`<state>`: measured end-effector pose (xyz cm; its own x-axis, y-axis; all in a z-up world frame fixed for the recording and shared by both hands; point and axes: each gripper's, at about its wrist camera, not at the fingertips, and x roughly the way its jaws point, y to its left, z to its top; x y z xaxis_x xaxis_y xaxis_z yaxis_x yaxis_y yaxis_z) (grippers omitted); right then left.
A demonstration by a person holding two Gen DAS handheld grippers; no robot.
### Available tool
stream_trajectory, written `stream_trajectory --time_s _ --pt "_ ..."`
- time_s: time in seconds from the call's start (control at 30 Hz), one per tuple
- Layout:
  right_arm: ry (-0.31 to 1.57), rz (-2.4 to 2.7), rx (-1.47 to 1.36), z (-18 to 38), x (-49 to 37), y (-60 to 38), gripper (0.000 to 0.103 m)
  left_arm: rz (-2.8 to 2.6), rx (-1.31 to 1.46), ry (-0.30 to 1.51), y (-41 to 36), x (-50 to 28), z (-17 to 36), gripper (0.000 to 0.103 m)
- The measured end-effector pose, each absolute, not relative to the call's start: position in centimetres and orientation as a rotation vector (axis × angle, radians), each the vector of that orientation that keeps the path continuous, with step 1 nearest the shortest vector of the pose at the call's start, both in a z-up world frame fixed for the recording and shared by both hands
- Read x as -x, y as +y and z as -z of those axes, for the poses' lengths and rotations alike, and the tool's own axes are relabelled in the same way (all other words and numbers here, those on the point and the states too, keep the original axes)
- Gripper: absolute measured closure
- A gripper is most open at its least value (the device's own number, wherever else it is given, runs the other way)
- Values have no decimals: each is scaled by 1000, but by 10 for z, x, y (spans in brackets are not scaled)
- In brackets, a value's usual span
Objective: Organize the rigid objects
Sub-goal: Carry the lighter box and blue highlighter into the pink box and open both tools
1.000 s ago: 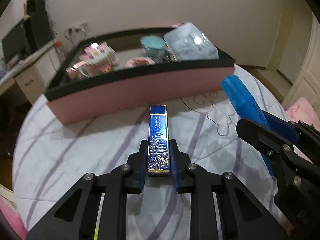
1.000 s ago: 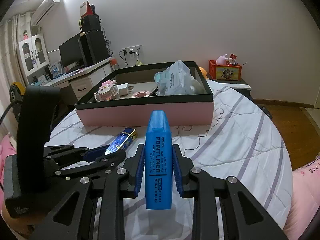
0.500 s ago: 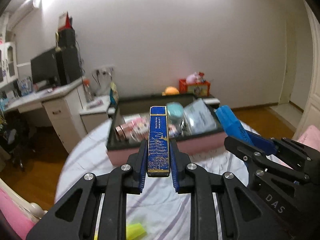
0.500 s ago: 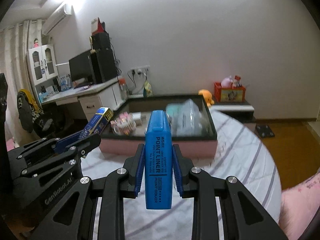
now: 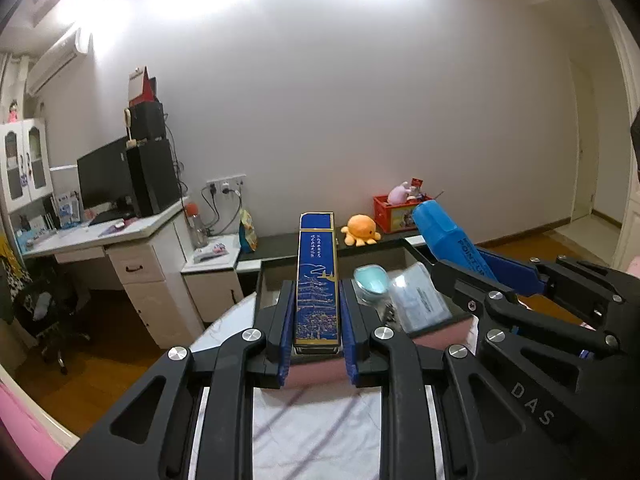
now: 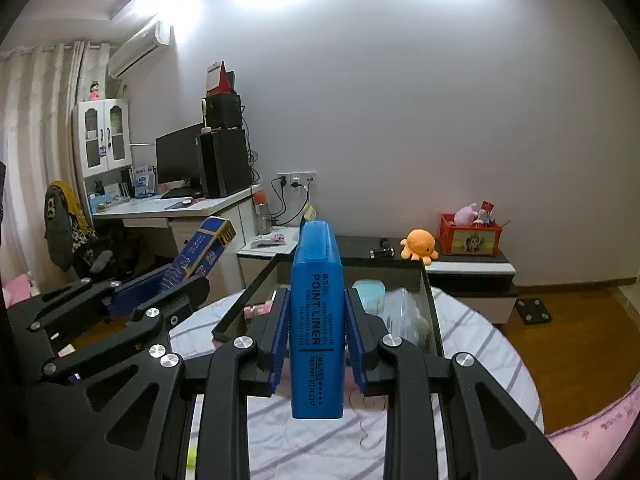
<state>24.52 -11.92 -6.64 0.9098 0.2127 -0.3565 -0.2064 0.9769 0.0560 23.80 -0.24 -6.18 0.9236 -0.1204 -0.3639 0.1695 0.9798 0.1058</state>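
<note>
Both items gripped & airborne, neither boxed yet.

Pink-sided, black-rimmed shallow cardboard box point(image 6: 434, 312) sits on the striped white bedcover point(image 6: 480, 344) at 12 o'clock from both tools; already inside: clear plastic packet point(image 5: 420, 300), teal round tin point(image 5: 372, 282), small pink bits at its left end. Left gripper point(image 5: 316, 328) is clamped on a slim dark-blue rectangular case w/ gold tower print point(image 5: 317, 280); right gripper point(image 6: 316, 336) is clamped on a chunky blue plastic "POINT LINER" highlighter point(image 6: 317, 320). Both are held above the bedcover, short of the rim. Left to do, I'd say: carry fwd, set each inside, let go.
</note>
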Motion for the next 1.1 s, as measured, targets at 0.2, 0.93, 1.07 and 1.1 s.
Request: stream_trajectory --time_s 0.2,0.93,1.07,1.1 --pt "398 -229 11 68 -285 -113 76 131 -176 387 -3 -285 63 83" --pt "679 -182 29 136 -422 -121 70 71 -259 610 -13 -433 146 56" --pt "643 -148 -10 125 -413 -134 35 79 -180 593 4 -423 137 38" --pt "632 -150 -20 121 -410 -137 26 80 -167 578 7 -418 133 34"
